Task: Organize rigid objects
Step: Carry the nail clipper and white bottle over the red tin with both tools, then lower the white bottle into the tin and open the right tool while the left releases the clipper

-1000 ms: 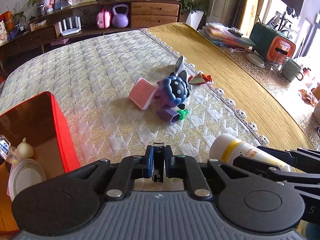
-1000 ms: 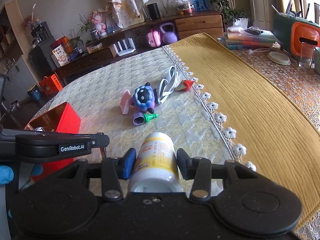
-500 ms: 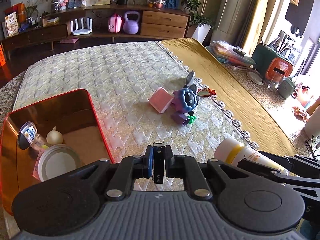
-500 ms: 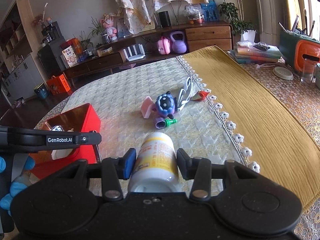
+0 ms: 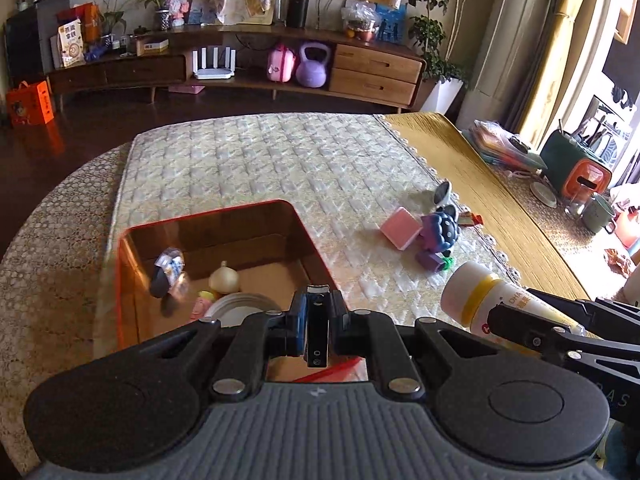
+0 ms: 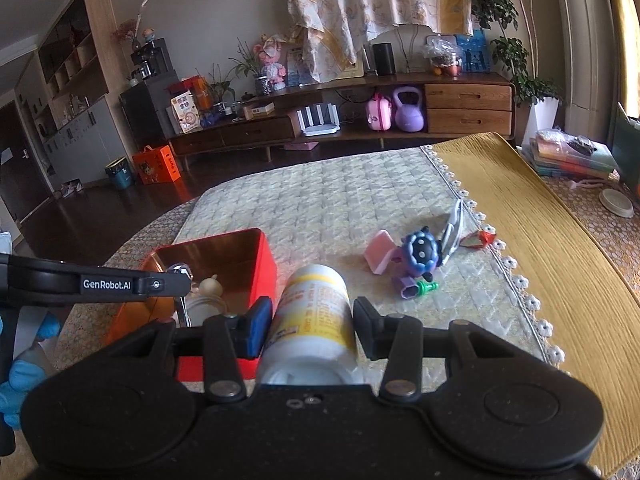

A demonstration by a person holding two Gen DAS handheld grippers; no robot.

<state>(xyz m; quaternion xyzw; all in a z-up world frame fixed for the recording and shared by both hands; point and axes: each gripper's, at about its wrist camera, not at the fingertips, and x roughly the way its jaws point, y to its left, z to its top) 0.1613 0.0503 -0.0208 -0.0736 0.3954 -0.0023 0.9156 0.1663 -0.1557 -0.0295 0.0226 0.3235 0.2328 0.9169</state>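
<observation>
The left gripper (image 5: 318, 322) has its fingers pressed onto a thin, flat black object (image 5: 317, 330) that stands upright between the blue pads, the gap being very narrow. Just ahead of and below those fingers sits the red box (image 5: 120, 280), open at the top; inside it lie a small clear bottle with a printed label (image 5: 170, 270), a pale onion-shaped piece (image 5: 224, 279), a small pink and yellow item (image 5: 202, 302) and a round white lid (image 5: 240, 308), the last nearest the fingertips.

The right gripper (image 6: 310, 320) is clamped on a white bottle with a yellow label (image 6: 314, 320), one pad on each side of its body, the bottle pointing forward along the fingers. To the left of these fingers is the red box (its near wall bright red in the right wrist view), and the left gripper's arm crosses above it.

Well ahead of both sets of fingers, and to the right, a cluster lies on the quilted pale cloth (image 5: 260, 168): a pink block (image 5: 401, 233), a blue and purple round toy (image 5: 444, 230), a purple and green piece (image 6: 416, 288) just in front of it, a grey strap (image 6: 454, 228) and a red wrapper (image 6: 478, 238) near the lace edge of the yellow cloth (image 6: 540, 220). A blue-gloved hand (image 6: 16, 380) shows at the left edge of the right wrist view.
</observation>
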